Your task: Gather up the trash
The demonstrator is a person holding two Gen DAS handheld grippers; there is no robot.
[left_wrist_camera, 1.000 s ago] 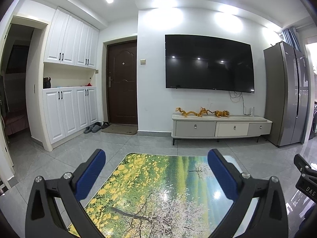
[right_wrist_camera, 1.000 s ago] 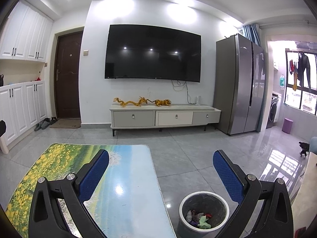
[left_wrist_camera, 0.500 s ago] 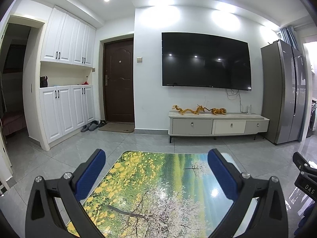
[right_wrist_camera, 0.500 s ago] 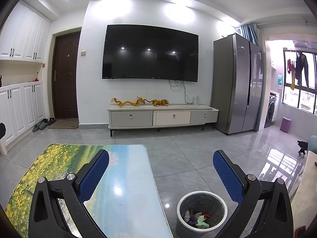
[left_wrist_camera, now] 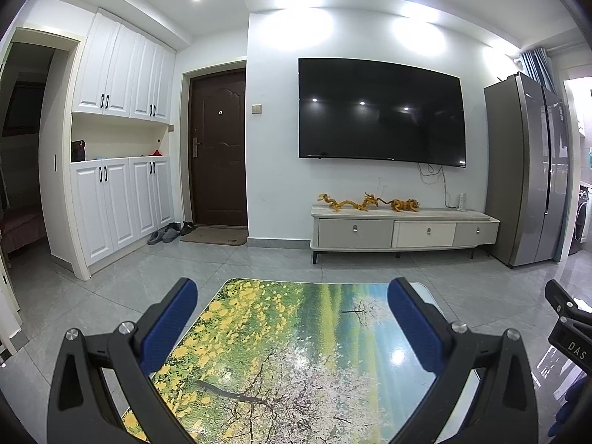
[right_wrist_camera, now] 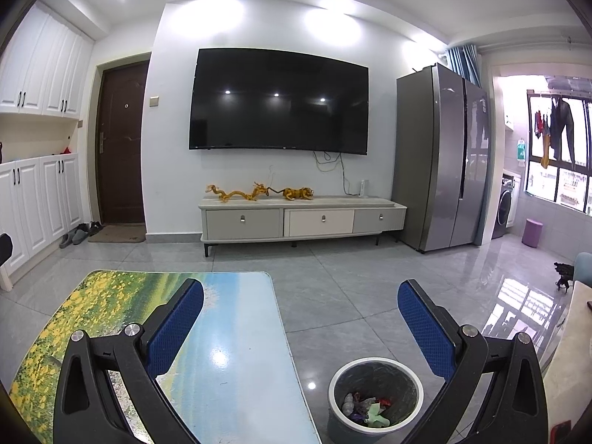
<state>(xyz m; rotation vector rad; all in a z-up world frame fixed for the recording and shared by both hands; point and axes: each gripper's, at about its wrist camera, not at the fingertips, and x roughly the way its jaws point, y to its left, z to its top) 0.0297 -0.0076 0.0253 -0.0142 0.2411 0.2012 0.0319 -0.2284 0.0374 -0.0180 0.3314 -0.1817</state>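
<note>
Trash lies inside the bin, which stands on the floor just right of the bench, near and low between the spread fingers of the right gripper. The left gripper is spread too, holding nothing, above the bench with its printed landscape top. Far behind hangs a dark television.
</note>
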